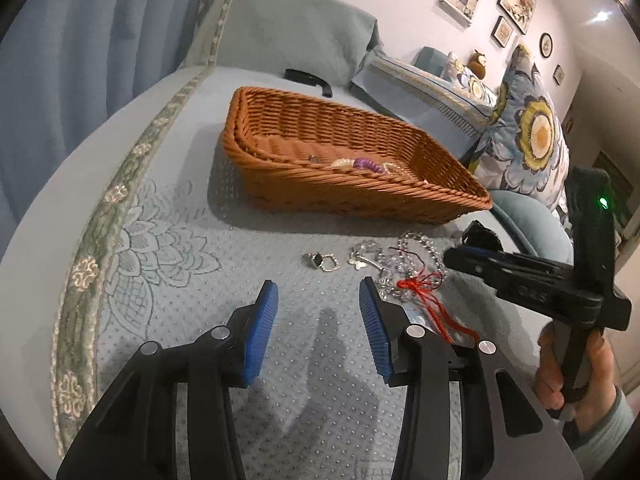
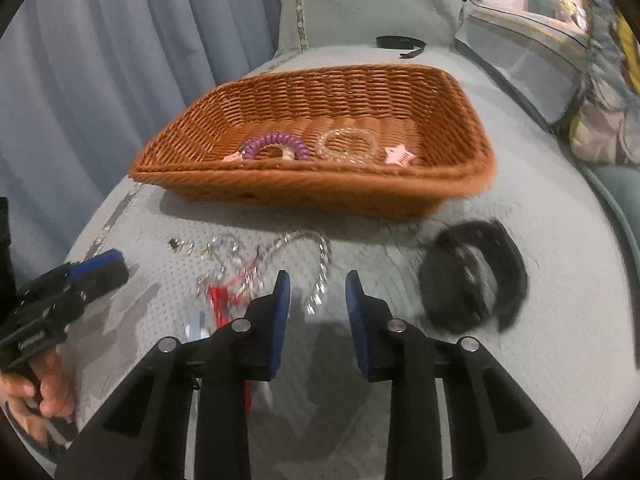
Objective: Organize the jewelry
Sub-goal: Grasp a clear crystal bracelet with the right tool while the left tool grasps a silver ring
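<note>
A brown wicker basket [image 1: 360, 188] [image 2: 320, 184] stands on the pale blue bedspread and holds a purple spiral hair tie [image 2: 276, 144], a clear bead bracelet [image 2: 348, 144] and pink star clips [image 2: 400, 156]. In front of it lie small rings [image 1: 322, 261], a silver charm [image 1: 364, 256], a crystal bead strand with a red cord [image 1: 416, 272] [image 2: 256, 276] and a black fuzzy headband [image 2: 472, 276]. My left gripper [image 1: 319, 292] is open, just short of the rings, nothing between its pads. My right gripper [image 2: 318, 280] is open over the crystal strand, with beads showing in the gap and untouched by the pads.
A black strap [image 1: 308, 78] lies behind the basket near a grey-green pillow [image 1: 296, 32]. Flowered cushions [image 1: 528, 136] pile up on the right, and a blue curtain [image 2: 100, 60] hangs at the left. A person's hand [image 1: 568, 368] grips the right tool's handle.
</note>
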`<state>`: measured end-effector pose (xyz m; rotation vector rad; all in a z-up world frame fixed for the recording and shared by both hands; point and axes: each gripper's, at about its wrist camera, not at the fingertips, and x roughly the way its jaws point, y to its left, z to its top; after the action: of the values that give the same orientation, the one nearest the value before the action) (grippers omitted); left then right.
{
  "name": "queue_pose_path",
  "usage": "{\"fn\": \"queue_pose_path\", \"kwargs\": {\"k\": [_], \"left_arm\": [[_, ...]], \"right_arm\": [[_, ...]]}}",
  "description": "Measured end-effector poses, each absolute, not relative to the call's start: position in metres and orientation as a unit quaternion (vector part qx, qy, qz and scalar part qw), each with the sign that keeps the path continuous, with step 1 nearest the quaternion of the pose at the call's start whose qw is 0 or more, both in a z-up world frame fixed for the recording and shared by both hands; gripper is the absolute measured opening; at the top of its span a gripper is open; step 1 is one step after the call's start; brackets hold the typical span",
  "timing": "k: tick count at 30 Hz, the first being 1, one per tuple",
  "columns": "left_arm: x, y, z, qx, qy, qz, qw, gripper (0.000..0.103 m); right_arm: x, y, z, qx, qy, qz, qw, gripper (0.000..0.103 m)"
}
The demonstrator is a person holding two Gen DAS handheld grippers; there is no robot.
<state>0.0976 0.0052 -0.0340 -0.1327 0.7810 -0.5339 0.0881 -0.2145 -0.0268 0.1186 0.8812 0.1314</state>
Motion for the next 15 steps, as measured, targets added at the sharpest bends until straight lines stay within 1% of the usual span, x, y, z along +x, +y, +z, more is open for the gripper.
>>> {"fn": "queue_pose_path", "kwargs": {"k": [2, 4, 5, 9, 15], "left_arm": [[0.098, 0.004, -0.035, -0.064, 0.378, -0.258, 0.887, 0.04], [0.098, 0.001, -0.035, -0.057, 0.378, -0.26, 0.887, 0.039], [0.097, -0.001, -0.035, -0.054, 0.378, -0.26, 0.887, 0.039], [0.098, -0.012, -0.036, -0.037, 0.383, -0.263, 0.885, 0.039], [0.114, -0.022, -0.038, -0.033, 0.39, -0.256, 0.884, 0.039]], "right_arm": [[0.096, -0.205, -0.034, 0.034, 0.443, 0.047, 0.895, 0.014], [0.095, -0.2, -0.035, 0.014, 0.442, 0.036, 0.896, 0.011], [0.093, -0.199, -0.035, 0.005, 0.442, 0.03, 0.896, 0.008], [0.07, -0.211, -0.035, -0.015, 0.44, -0.002, 0.898, 0.008], [0.053, -0.236, -0.037, 0.018, 0.433, 0.019, 0.901, 0.008]]}}
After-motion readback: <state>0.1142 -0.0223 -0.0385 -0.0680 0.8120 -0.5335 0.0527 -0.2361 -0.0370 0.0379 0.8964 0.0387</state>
